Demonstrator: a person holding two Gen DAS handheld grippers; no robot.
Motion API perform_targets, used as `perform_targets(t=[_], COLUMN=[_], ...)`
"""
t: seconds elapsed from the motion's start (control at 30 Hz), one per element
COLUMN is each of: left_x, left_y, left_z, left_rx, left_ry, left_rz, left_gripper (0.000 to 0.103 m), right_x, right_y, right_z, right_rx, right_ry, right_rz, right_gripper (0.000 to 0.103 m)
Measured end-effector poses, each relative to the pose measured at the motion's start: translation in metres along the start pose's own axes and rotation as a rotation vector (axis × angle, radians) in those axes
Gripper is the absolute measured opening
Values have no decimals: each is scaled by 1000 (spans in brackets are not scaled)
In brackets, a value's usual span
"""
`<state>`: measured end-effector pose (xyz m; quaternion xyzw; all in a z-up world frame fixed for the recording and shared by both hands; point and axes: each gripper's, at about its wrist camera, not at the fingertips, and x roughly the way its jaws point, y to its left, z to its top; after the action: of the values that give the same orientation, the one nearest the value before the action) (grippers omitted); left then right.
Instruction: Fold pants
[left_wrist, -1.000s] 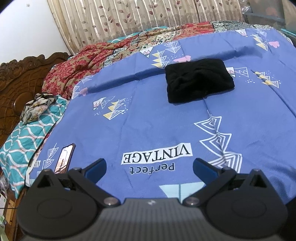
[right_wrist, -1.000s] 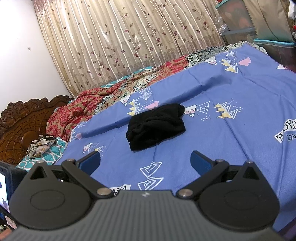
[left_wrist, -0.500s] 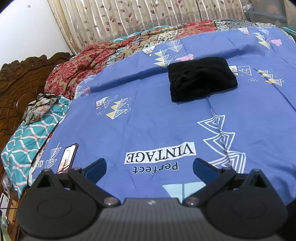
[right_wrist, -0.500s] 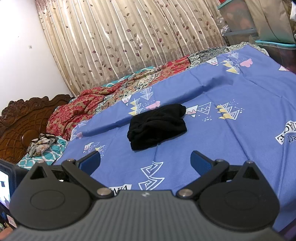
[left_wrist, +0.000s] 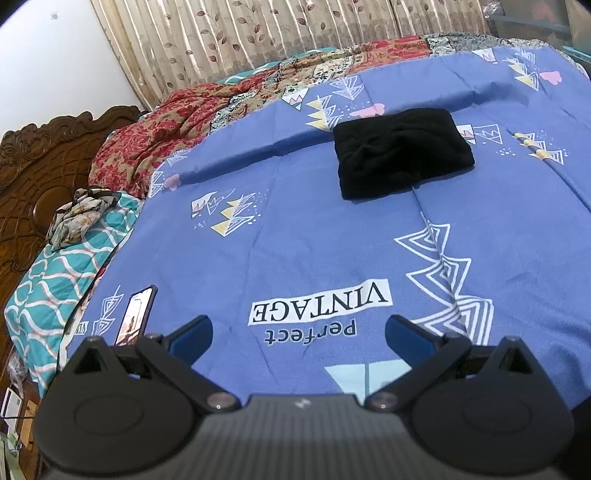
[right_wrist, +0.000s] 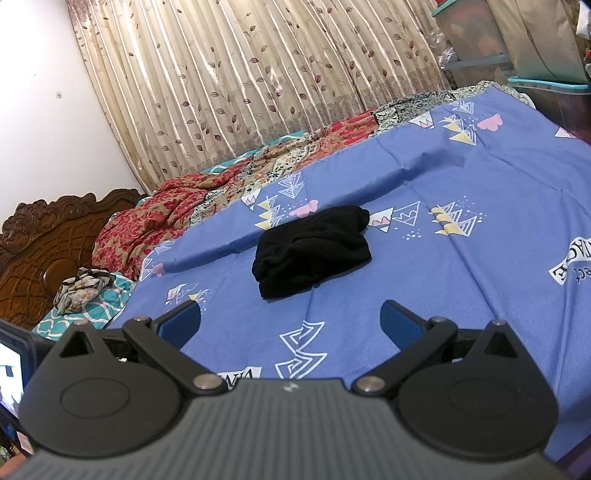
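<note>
The black pants (left_wrist: 400, 151) lie folded into a compact rectangle on the blue patterned bedsheet (left_wrist: 295, 229), far ahead of both grippers; they also show in the right wrist view (right_wrist: 312, 251). My left gripper (left_wrist: 299, 332) is open and empty, well back from the pants over the "Perfect VINTAGE" print. My right gripper (right_wrist: 290, 319) is open and empty, also back from the pants, above the sheet.
A phone (left_wrist: 135, 314) lies on the sheet at the near left. A red floral blanket (left_wrist: 147, 144) is bunched along the far side. A teal pillow (left_wrist: 51, 273) with a crumpled cloth (left_wrist: 83, 214) lies by the carved wooden headboard (right_wrist: 44, 243). Storage bins (right_wrist: 476, 48) stand at the far right.
Both grippers have drawn slightly back and up from the pants; the view shifts a little. The pants have not moved, and both grippers stay open.
</note>
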<state>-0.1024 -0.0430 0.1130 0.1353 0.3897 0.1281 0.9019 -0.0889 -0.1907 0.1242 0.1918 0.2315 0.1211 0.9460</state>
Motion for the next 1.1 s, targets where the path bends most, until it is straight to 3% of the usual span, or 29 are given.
perform_targets(t=[1.1], left_x=[10], left_y=[-7], left_z=[-7], left_rx=[50], left_ry=[21], left_rz=[16], left_gripper=[103], right_x=[2], right_y=[-4], right_z=[-6], right_rx=[14], right_ry=[5], right_rz=[-7], right_gripper=[103])
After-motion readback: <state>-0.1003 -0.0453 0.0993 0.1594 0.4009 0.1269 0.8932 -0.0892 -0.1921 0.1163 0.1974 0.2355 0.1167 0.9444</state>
